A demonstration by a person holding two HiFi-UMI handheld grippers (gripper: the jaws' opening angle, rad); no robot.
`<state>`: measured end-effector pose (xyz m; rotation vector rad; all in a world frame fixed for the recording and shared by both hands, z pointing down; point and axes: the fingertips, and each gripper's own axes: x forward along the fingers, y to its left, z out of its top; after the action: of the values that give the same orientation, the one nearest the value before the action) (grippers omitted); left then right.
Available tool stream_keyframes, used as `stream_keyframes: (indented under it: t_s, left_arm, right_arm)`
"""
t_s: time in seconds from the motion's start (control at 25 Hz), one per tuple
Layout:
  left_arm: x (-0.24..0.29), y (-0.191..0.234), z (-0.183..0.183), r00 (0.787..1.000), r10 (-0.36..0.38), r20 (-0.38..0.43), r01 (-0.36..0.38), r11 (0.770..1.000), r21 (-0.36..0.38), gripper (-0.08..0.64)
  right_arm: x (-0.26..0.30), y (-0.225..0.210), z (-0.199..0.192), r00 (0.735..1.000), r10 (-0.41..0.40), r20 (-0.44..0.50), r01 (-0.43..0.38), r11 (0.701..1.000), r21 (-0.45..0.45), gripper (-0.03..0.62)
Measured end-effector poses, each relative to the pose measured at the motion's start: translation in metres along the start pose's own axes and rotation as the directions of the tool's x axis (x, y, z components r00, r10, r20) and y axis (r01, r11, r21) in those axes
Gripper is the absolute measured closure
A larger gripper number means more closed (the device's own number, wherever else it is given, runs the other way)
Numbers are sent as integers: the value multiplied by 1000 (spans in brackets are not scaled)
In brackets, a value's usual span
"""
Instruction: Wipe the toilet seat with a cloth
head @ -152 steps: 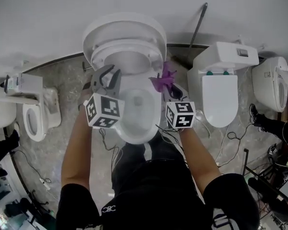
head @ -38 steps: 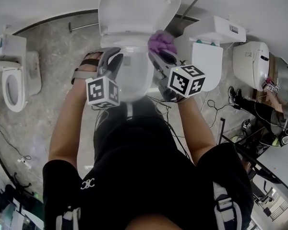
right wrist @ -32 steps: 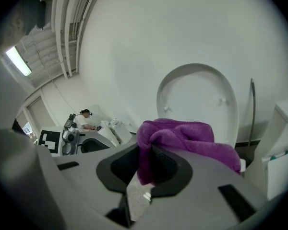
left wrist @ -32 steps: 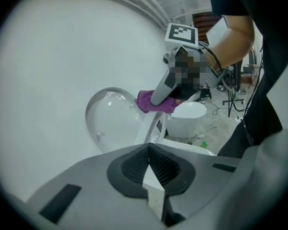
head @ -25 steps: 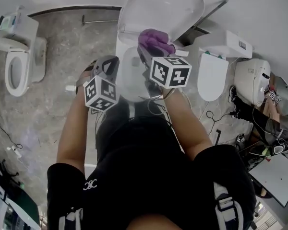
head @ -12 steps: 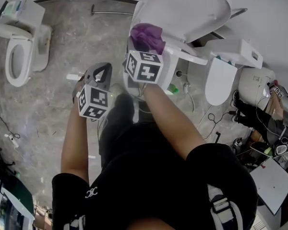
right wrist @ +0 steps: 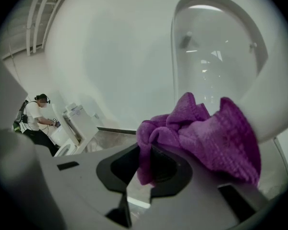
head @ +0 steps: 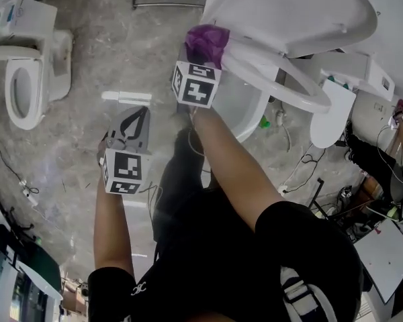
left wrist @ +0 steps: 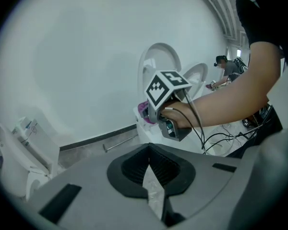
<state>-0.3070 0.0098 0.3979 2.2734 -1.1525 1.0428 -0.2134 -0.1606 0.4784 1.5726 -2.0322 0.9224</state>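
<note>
Right gripper [head: 201, 56]: jaws pinching the purple cloth [head: 208, 40], a fold caught between them and the rest bunched up beyond the tips.
Cloth position: right up against the upper-left end of the toilet seat [head: 282, 79]. In the right gripper view it spills forward and to the right, against the white curve of the seat.
Seat direction: it's lifted off the bowl [head: 238, 102], tucked just under the raised lid [head: 302, 9]. In the head view its long axis runs from upper left down to lower right.
Left gripper [head: 138, 116]: jaws pressed together with nothing between them, out over the grey floor [head: 121, 45], well apart from the toilet and pointing up the picture.
Count, grippers: two, each with one marker cube.
Count, cloths: one.
Count, toilets: three in the head view, namely the one being worked on, one at the left edge [head: 17, 86] and one at the right [head: 332, 106].
</note>
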Motion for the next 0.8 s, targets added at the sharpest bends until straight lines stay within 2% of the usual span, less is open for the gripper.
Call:
stream_keyframes:
  t_s: [0.2, 0.52, 0.68, 0.8]
  left_arm:
    - [28, 6, -21, 1000, -16, -9, 15, 1000, -25, 552]
    - [26, -3, -42, 998, -41, -37, 39, 999, -35, 552]
    - [16, -2, -40, 999, -53, -12, 51, 992, -118, 552]
    - [3, 1, -32, 1000, -23, 21, 26, 987, -159, 552]
  right_arm:
    - [63, -28, -48, 995, -34, -89, 34, 999, -10, 526]
    - [112, -41, -75, 979, -73, -190, 85, 995, 60, 526]
    - [101, -24, -72, 984, -6, -178, 16, 998, 54, 526]
    - [69, -3, -70, 985, 78, -155, -77, 997, 17, 526]
